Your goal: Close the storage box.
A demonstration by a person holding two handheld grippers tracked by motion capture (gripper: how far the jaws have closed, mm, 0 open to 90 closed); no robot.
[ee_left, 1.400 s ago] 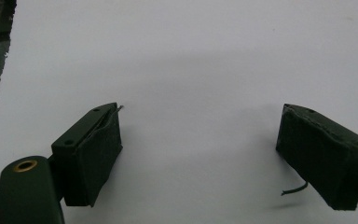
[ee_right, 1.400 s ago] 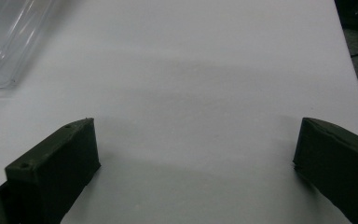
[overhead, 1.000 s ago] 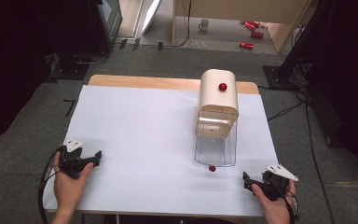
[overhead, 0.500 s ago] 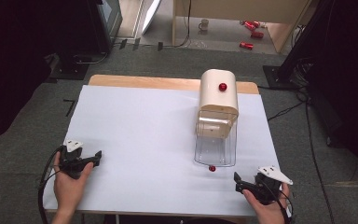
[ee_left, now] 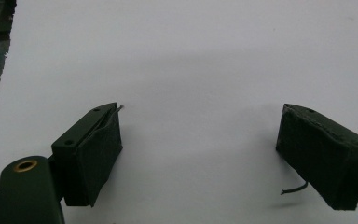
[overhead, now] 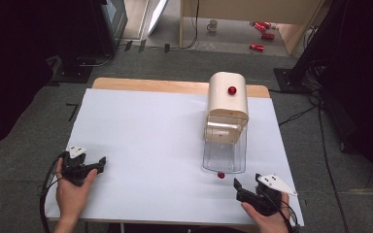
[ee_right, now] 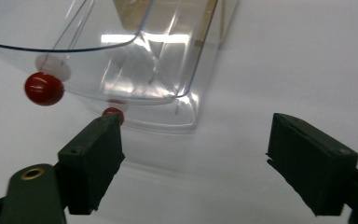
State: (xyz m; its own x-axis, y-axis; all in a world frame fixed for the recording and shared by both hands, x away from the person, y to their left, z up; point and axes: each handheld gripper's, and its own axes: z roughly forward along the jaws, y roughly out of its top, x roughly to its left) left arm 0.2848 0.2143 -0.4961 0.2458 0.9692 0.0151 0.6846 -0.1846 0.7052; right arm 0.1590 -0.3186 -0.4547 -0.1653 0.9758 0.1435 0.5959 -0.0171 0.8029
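Note:
A cream box (overhead: 228, 99) with a red knob (overhead: 232, 90) on top lies right of the table's middle. A clear plastic container (overhead: 225, 150) juts from it toward me and carries a small red knob (overhead: 220, 175) on its near end. My right gripper (overhead: 237, 185) is open just right of and nearer than that knob, jaws pointing left. In the right gripper view the container (ee_right: 135, 60) and its knob (ee_right: 44, 88) lie just past the open right gripper (ee_right: 196, 154). My left gripper (overhead: 101, 163) is open over bare white table at the near left, with nothing inside the left gripper (ee_left: 200, 140).
A white sheet (overhead: 150, 136) covers the table, with a wooden strip (overhead: 150, 86) along the far edge. On the floor beyond are red cans (overhead: 262, 34), a mug (overhead: 212, 25) and cables. Dark stands flank both sides.
My right gripper has moved left along the near edge, closer to the container's red knob. The left gripper has stayed put.

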